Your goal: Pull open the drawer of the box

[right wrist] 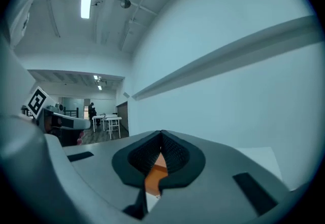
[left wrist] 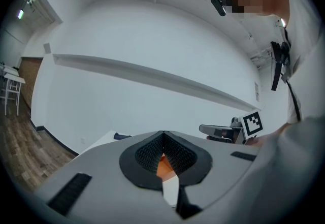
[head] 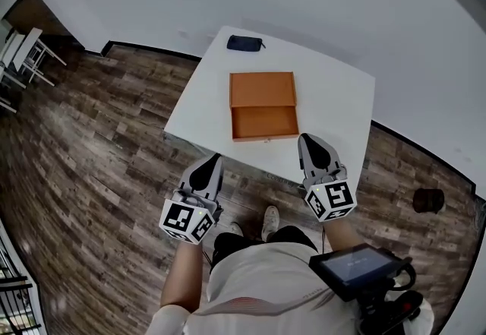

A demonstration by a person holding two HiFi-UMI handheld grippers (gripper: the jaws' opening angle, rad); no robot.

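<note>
Head view, box (head: 262, 88) on table (head: 342, 98), drawer (head: 264, 122) out nearward, right gripper (head: 310, 142) just right of drawer front, left gripper (head: 208, 168) near-left beyond table edge, both pressed together, empty.

On the table (head: 342, 98), box (head: 263, 88) central, drawer (head: 265, 122) out toward near edge, pouch (head: 244, 42) behind

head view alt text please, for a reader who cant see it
An orange box sits on a white table with its drawer pulled open toward the person. The left gripper and right gripper, both shut and empty, hover by the table's near edge, clear of the box; a dark pouch lies at the far edge.
</note>
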